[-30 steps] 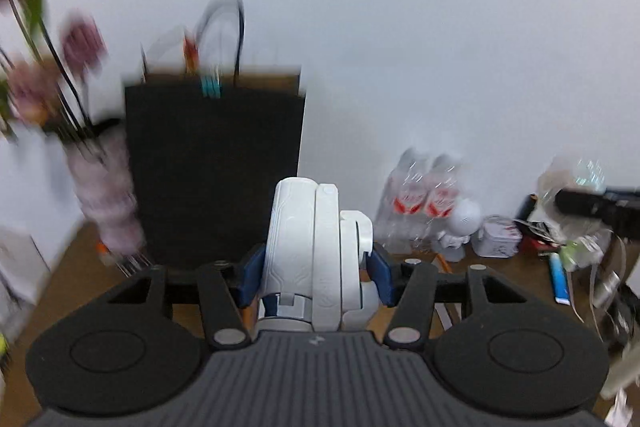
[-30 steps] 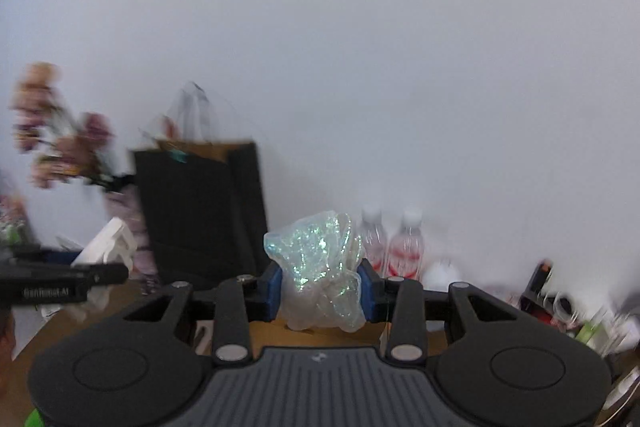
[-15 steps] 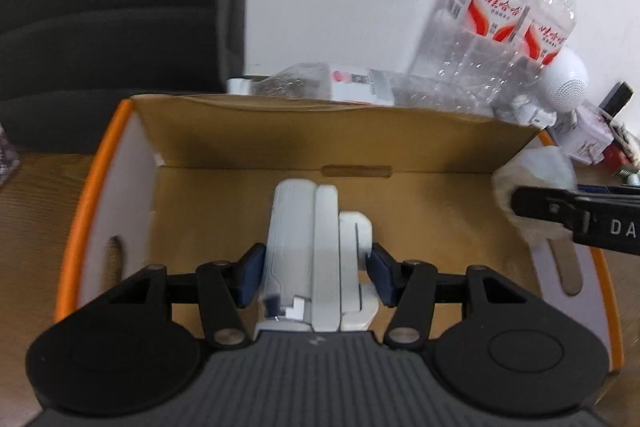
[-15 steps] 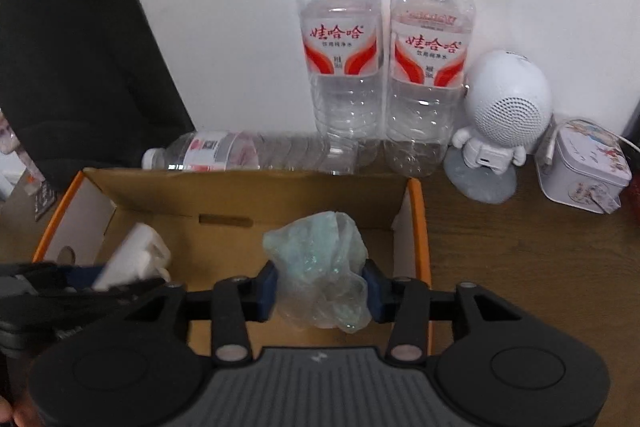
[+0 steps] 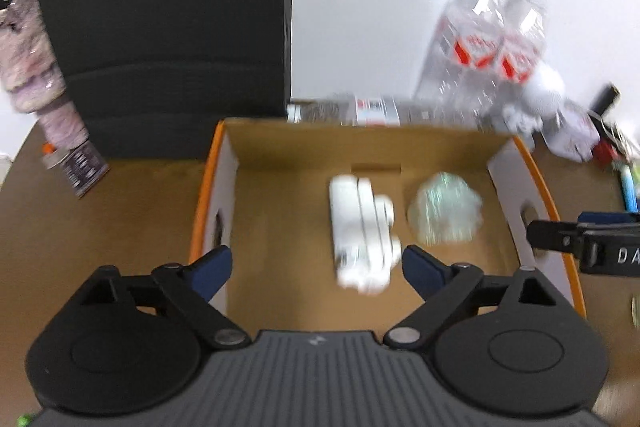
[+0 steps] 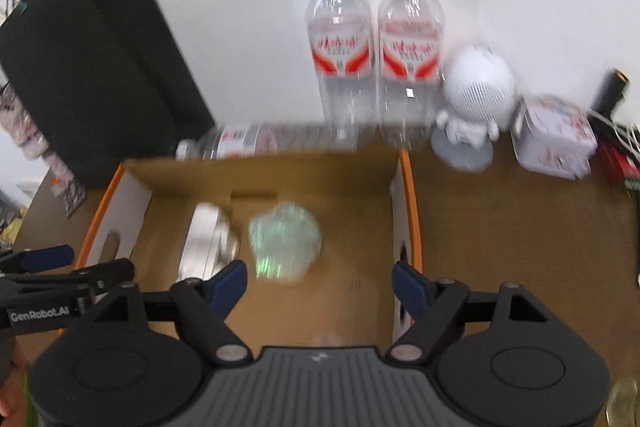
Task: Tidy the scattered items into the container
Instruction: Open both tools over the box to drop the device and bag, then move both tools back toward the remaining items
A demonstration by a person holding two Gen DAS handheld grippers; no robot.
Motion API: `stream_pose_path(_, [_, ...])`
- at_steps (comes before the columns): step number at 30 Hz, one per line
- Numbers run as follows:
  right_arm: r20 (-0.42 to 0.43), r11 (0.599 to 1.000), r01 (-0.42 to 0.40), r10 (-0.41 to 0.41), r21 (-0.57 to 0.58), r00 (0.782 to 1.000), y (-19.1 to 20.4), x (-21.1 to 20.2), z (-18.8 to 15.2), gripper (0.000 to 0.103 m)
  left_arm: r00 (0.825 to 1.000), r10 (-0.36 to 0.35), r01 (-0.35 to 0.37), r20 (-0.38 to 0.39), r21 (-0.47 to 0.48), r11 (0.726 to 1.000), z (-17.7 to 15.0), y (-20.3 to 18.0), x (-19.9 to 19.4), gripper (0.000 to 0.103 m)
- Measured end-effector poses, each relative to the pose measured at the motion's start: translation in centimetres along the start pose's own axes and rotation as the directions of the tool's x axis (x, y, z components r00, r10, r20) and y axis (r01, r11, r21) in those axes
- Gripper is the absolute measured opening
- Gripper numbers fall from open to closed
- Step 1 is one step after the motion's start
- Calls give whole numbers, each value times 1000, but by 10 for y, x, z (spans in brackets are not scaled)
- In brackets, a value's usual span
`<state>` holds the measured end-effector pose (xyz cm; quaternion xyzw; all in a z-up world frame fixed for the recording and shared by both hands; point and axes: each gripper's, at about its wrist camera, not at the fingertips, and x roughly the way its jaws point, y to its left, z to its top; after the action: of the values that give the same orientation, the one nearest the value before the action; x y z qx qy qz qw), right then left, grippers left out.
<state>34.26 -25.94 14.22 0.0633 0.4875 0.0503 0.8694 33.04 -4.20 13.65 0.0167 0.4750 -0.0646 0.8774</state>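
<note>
An open cardboard box with orange edges [image 5: 224, 147] [image 6: 408, 187] sits on the wooden table. Inside it lie a white plastic device [image 5: 362, 231] [image 6: 208, 239] and a crumpled iridescent plastic wrapper [image 5: 444, 213] [image 6: 284, 237], side by side. My left gripper [image 5: 316, 269] is open and empty, above the box's near edge. My right gripper [image 6: 320, 281] is open and empty, also above the box. The right gripper's finger shows at the right of the left wrist view [image 5: 580, 239]; the left gripper's finger shows at the left of the right wrist view [image 6: 60, 275].
A black paper bag [image 5: 160, 27] [image 6: 92, 67] stands behind the box at the left. Two upright water bottles [image 6: 376, 47] and one lying bottle [image 6: 256, 143] are behind it. A white round speaker figure [image 6: 476, 95], a tin [image 6: 554, 135] and clutter are at the right.
Both grippers opened and pulled back up from the box. The white device and the iridescent wrapper were let go and now lie on the box floor.
</note>
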Motion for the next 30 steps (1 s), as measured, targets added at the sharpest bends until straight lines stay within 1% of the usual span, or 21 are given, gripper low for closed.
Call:
stream_pose_path(2, [-11, 1000, -12, 12, 12, 1000, 4, -17, -18, 81, 1000, 9, -9, 9, 25, 1000, -17, 1, -20, 96])
stream_pose_path(4, [1, 1000, -23, 23, 13, 1000, 9, -35, -39, 83, 999, 6, -6, 36, 3, 1000, -36, 8, -45, 98])
stream_pose_path(6, [34, 999, -34, 33, 18, 999, 14, -55, -63, 85, 997, 1, 3, 74, -41, 999, -56, 16, -71, 100])
stream_pose_path(8, [87, 998, -64, 61, 29, 994, 19, -76, -94, 86, 991, 7, 1, 133, -59, 998, -80, 17, -92, 101])
stream_pose_path(10, [140, 996, -92, 87, 24, 986, 20, -93, -130, 87, 974, -7, 15, 225, -37, 999, -120, 14, -116, 103])
stream_pose_path(11, [176, 995, -95, 91, 14, 980, 21, -101, -152, 87, 961, -15, 27, 276, -40, 999, -144, 13, -124, 103])
stream_pose_path(12, [221, 996, -86, 84, -2, 972, 21, -108, -178, 88, 947, -15, 34, 320, -54, 998, -173, 11, -129, 103])
stream_pose_path(13, [263, 997, -70, 70, -8, 962, 21, -113, -202, 92, 939, -13, 38, 343, -66, 997, -201, 9, -130, 103])
stream_pose_path(15, [332, 1000, -20, 21, -8, 943, 23, -116, -253, 97, 936, 1, 31, 351, -86, 996, -254, 5, -128, 103])
stream_pose_path(16, [356, 1000, 2, 2, -11, 934, 25, -115, -278, 97, 937, 15, 18, 348, -91, 996, -280, 4, -127, 103])
stream_pose_path(17, [382, 1000, 20, -11, -20, 924, 28, -114, -306, 97, 934, 28, 5, 356, -92, 996, -303, 4, -127, 103])
stream_pose_path(18, [399, 999, 26, -9, -37, 917, 30, -112, -329, 97, 930, 39, -6, 365, -92, 996, -325, 4, -128, 103])
stream_pose_path(19, [411, 998, 24, 1, -55, 912, 33, -111, -348, 97, 929, 48, -16, 366, -90, 996, -340, 4, -128, 103])
stream_pose_path(21, [434, 997, 9, 25, -77, 901, 39, -105, -381, 98, 933, 39, -17, 357, -66, 998, -358, 2, -126, 103])
stream_pose_path(23, [418, 995, 16, 25, -94, 908, 43, -97, -398, 98, 940, 11, 3, 342, -39, 999, -365, 0, -122, 103])
stream_pose_path(24, [404, 995, 28, 15, -100, 914, 46, -93, -402, 98, 945, 4, 8, 328, -33, 999, -366, 0, -117, 103])
stream_pose_path(26, [371, 992, 47, 0, -118, 929, 50, -88, -401, 98, 956, 16, -9, 293, -25, 1000, -365, -6, -107, 103])
stream_pose_path(27, [370, 991, 53, -3, -124, 929, 50, -87, -400, 99, 962, 27, -24, 270, -15, 1000, -363, -8, -102, 103])
stream_pose_path(28, [367, 991, 50, -1, -123, 930, 50, -86, -398, 101, 965, 42, -43, 257, -1, 999, -365, -11, -99, 103])
stream_pose_path(29, [356, 992, 43, 2, -118, 934, 49, -84, -397, 103, 964, 49, -55, 262, 16, 998, -367, -13, -98, 103])
stream_pose_path(30, [336, 993, 37, 3, -110, 942, 48, -81, -396, 103, 964, 40, -48, 262, 25, 999, -367, -14, -98, 103])
